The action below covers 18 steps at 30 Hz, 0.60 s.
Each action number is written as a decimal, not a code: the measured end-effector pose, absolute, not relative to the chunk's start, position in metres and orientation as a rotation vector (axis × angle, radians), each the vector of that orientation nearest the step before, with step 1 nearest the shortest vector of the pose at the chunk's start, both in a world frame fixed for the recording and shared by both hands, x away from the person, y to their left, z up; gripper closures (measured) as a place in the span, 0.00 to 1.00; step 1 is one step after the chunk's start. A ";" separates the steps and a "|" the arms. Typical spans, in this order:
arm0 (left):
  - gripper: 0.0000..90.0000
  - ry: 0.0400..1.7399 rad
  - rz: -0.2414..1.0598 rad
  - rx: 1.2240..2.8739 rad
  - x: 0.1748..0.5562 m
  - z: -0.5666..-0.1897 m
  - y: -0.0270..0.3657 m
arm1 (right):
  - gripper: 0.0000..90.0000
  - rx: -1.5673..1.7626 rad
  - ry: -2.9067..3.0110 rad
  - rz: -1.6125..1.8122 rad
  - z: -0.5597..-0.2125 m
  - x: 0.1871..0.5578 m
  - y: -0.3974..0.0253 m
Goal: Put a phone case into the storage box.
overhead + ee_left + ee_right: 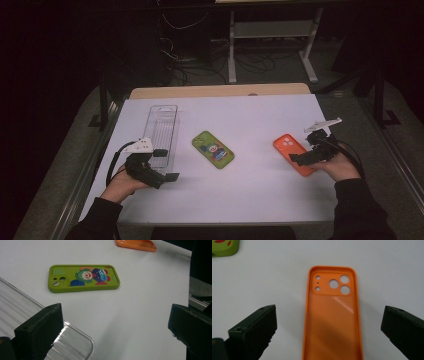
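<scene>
Two claws rest wide open, gripping nothing. Our right claw (329,322) straddles the hollow orange plastic phone case (332,315), whose near end is cut off below. Our left claw (115,325) has the clear ribbed plastic tray (75,342) partly hidden under one jaw; the green clown-printed phone case (83,277) lies ahead on the white table (260,185). The room behind is dark.

You are working at a desk (260,200) with a white top and a strip of pale wood along its far edge, set in a room so dim that most of what lies beyond is black. Past that edge you can see a white metal frame (272,35) with a low shelf standing on a grey floor (345,100), and dark cables (200,60) lying loose around its legs.
</scene>
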<state>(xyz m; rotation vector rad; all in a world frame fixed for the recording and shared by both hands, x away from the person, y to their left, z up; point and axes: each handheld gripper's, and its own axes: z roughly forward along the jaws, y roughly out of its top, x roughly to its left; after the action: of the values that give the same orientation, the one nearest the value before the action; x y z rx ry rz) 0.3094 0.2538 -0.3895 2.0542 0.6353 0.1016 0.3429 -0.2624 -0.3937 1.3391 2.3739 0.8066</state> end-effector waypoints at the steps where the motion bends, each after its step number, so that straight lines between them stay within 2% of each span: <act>1: 0.00 0.634 0.101 2.055 0.309 -0.390 0.254 | 0.00 1.344 2.369 0.804 -0.392 0.343 -0.264; 18: 0.00 0.637 0.097 2.060 0.309 -0.391 0.253 | 0.00 1.400 2.341 0.780 -0.387 0.351 -0.281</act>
<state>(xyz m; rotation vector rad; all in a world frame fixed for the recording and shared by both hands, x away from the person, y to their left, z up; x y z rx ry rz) 0.3092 0.2533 -0.3907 2.0603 0.6368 0.0971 0.3509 -0.2811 -0.3873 1.3996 2.3407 0.7800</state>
